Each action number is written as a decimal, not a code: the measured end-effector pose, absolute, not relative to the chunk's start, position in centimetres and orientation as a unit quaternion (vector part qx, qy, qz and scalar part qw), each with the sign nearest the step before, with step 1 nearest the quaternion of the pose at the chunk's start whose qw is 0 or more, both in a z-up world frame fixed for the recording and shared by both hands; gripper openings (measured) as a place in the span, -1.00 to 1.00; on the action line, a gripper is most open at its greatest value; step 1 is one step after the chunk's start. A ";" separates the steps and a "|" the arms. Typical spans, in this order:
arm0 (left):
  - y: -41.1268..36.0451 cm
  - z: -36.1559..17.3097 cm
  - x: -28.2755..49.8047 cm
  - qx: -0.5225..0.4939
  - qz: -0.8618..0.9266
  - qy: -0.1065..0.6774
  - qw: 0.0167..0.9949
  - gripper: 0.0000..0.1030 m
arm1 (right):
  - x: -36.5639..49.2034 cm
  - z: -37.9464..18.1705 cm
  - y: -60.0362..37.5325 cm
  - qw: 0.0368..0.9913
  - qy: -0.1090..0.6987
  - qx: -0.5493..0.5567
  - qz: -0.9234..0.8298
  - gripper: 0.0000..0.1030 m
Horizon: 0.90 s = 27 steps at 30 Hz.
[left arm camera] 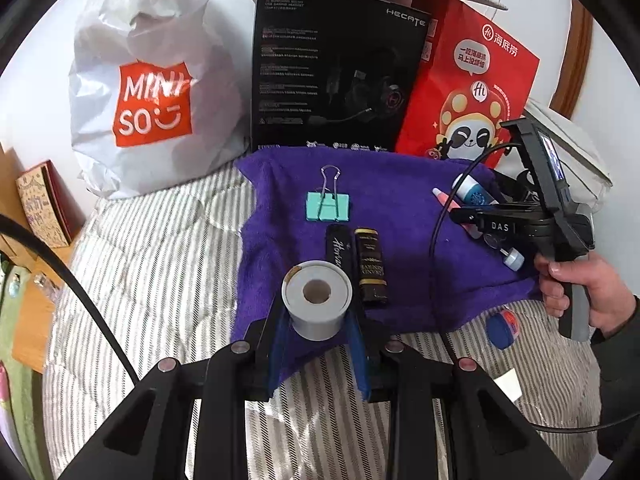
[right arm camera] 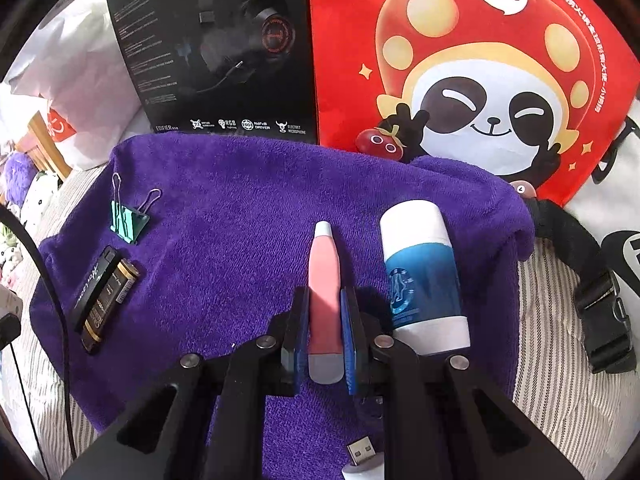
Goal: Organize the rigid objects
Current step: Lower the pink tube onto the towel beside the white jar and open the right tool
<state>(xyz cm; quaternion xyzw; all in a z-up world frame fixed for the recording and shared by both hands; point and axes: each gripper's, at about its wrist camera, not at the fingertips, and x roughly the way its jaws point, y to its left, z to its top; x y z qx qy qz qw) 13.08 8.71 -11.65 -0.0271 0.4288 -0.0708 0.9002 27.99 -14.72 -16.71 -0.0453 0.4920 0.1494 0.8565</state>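
Striped bedding (left arm camera: 160, 264) carries a purple towel (left arm camera: 400, 208), backed by a white bag (left arm camera: 140, 80), a black headset box (left arm camera: 336, 68) and a red panda bag (left arm camera: 464, 80). Left gripper (left arm camera: 318, 320) tilts down at the towel's near edge, jaws narrow and closed on a grey tape roll (left arm camera: 316, 300) held hole-up between the blue pads. Just beyond it two dark tubes (left arm camera: 360, 264) lie side by side, touching; a teal binder clip (left arm camera: 328, 206) sits farther back. Right gripper (right arm camera: 325, 336) points steeply down over the towel's right part, jaws nearly together and gripping a pink pen (right arm camera: 324, 280) near its grey rear cap, tip pointing away. A blue-and-white bottle (right arm camera: 420, 276) lies just beside the pen, on its right. In the left wrist view a hand (left arm camera: 580, 292) wraps the right gripper's handle from below, sleeve at frame edge.
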 end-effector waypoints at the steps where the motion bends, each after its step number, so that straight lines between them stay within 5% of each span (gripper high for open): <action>1: 8.7 -11.7 13.0 -0.028 -0.071 0.429 0.900 -0.47 | 28.0 -16.7 -14.7 0.856 0.492 -0.046 0.152 -0.66; 5: 8.6 -11.6 12.8 -0.028 -0.075 0.431 0.899 -0.47 | 27.7 -16.5 -14.8 0.848 0.501 -0.039 0.170 -0.26; 27: 5.7 -11.3 15.1 -0.029 -0.094 0.437 0.894 -0.47 | 14.3 -11.2 -21.7 0.868 0.474 -0.001 0.150 -0.39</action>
